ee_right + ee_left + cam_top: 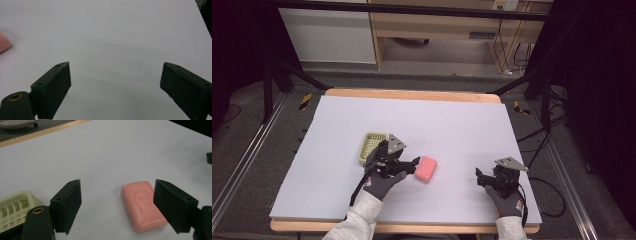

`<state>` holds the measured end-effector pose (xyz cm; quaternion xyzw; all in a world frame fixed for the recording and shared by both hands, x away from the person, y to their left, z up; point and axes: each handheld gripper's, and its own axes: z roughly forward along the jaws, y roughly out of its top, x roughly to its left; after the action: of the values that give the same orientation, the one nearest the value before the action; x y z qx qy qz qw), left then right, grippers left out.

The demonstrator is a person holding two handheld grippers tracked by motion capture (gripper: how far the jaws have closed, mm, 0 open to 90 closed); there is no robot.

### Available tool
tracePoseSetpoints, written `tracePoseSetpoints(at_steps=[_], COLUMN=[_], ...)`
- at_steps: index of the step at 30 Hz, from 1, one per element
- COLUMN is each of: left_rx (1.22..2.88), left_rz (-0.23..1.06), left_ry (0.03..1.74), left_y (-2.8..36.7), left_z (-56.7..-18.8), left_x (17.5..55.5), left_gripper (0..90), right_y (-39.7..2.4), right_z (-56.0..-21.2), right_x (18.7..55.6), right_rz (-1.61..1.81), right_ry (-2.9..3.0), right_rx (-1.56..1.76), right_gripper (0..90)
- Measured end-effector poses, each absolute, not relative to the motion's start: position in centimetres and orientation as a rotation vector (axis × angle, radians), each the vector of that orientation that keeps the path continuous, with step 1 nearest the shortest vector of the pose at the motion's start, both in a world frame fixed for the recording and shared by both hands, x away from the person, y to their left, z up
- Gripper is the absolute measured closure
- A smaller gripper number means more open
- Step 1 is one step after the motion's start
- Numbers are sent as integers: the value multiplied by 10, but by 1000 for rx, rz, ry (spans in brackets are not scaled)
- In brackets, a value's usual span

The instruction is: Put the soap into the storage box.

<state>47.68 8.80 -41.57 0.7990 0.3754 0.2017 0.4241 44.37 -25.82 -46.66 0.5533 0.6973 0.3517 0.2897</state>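
Soap bar (143, 205), pink, flat on white surface (452, 125), just right of yellow-green soap dish (371, 147) and apart from it. Left gripper (414, 164) held wide open, close to bar's near-left edge; in left gripper view bar sat off-centre in the gap, against right-hand pad (172, 205), not yet clamped. Right gripper (482, 177) also spread open, empty, resting well to the right of bar over bare surface; pink corner of bar just visible at left edge of right gripper view. Step judged as approach to grasp of bar, probably for transfer into dish. Next move judged to call for shifting left gripper sideways to centre bar between pads, lowering, then closing across its short width. Smooth rounded edges: slip risk if pinched high.
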Motion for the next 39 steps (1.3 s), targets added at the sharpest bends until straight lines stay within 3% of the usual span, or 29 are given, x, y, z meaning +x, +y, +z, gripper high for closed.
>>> tracePoseSetpoints(at_steps=[39], left_rx=[2127], left_rz=[434], left_ry=[906], left_y=[39], left_z=[-448], left_x=[486], left_gripper=[213], right_y=[-259], right_z=[-467], right_x=[443], right_rz=[936], right_ry=[1862], right_rx=[1481], right_gripper=[100])
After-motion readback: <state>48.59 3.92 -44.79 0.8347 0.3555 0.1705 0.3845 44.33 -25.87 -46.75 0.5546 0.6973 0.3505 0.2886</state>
